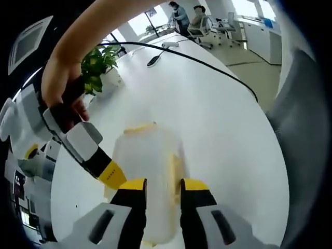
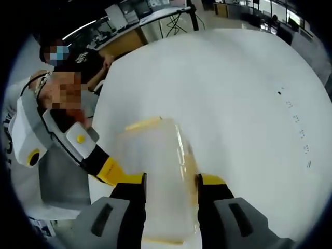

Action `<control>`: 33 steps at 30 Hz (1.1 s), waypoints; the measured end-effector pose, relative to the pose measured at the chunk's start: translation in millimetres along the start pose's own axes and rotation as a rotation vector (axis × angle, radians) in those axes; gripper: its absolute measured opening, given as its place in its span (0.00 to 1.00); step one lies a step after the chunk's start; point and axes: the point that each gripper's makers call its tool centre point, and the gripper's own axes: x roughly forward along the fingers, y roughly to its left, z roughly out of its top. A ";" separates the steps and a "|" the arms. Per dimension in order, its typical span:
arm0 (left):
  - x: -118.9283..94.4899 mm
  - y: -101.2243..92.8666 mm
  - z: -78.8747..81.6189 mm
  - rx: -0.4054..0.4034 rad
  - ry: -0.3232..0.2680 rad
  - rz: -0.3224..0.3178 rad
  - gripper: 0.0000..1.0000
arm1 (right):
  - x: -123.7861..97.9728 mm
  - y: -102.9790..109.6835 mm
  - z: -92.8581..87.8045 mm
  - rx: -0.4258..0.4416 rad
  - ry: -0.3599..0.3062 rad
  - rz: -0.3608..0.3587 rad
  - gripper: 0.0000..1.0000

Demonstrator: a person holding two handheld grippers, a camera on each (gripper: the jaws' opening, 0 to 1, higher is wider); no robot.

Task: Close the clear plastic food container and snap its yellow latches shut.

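Lying flat, clear container (image 2: 155,176) shows yellow latches (image 2: 142,123).

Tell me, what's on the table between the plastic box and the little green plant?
Nothing. In the left gripper view, only bare white table lies between the container and the potted plant. The other gripper reaches in near the container's side.

From my left gripper view I see a wide white bench (image 1: 218,119) running away from me. A leafy green plant in a white pot (image 1: 99,66) stands near its left edge, and a thin black cable (image 1: 207,63) curves across the top, past a small dark oblong device (image 1: 154,61). Farther off, grey office chairs (image 1: 203,27) sit by other desks, where two people are seated. In my right gripper view I make out black desk legs (image 2: 179,18) beyond the bench's far edge.
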 end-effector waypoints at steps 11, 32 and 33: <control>0.9 0.9 0.7 0.082 0.021 0.044 0.16 | -0.2 2.5 -0.9 -0.004 -0.009 0.007 0.31; 2.2 0.2 -1.6 0.101 0.062 0.091 0.16 | -2.5 3.8 -6.4 -0.215 0.161 0.076 0.34; 2.4 0.2 -1.7 0.103 0.063 0.090 0.16 | -2.3 3.7 -6.9 -0.230 0.187 0.068 0.34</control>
